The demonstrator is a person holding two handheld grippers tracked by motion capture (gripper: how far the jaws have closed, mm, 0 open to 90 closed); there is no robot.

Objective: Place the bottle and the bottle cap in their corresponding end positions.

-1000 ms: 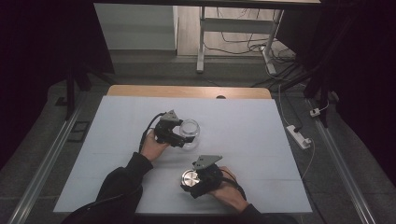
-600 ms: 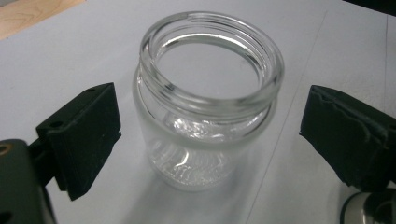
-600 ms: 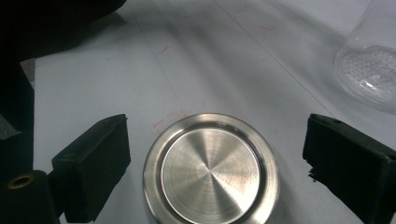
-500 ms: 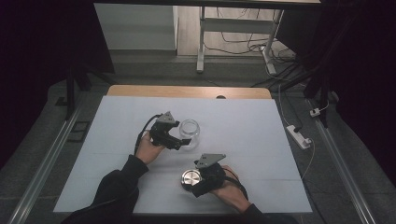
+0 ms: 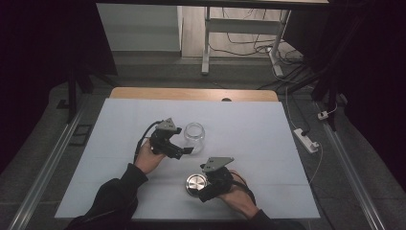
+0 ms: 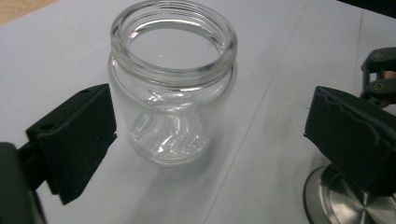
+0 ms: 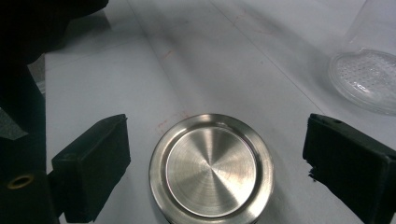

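Note:
An empty clear glass jar (image 5: pixel 194 135) (image 6: pixel 173 93) stands upright, mouth uncovered, on the white table sheet (image 5: pixel 249 129). My left gripper (image 5: pixel 186 151) (image 6: pixel 212 128) is open just on the near side of it, one jaw on either side and neither touching the glass. A round steel lid (image 5: pixel 195 183) (image 7: pixel 211 167) lies flat nearer the front edge. My right gripper (image 5: pixel 202 190) (image 7: pixel 219 161) is open around the lid, both jaws wide of its rim. The jar's base (image 7: pixel 369 79) is at the right gripper view's upper right, and the lid's edge (image 6: pixel 345 205) sits under the left gripper's right jaw.
The sheet covers a wooden table whose bare far edge (image 5: pixel 191 93) shows. A white power strip (image 5: pixel 306 139) lies on the floor to the right. Metal rails (image 5: pixel 52 158) run along both sides, and a frame with cables (image 5: pixel 239 43) stands beyond the table.
My left gripper has drawn back a little from the jar toward the person; the jar stays put. My right gripper and the lid have barely moved.

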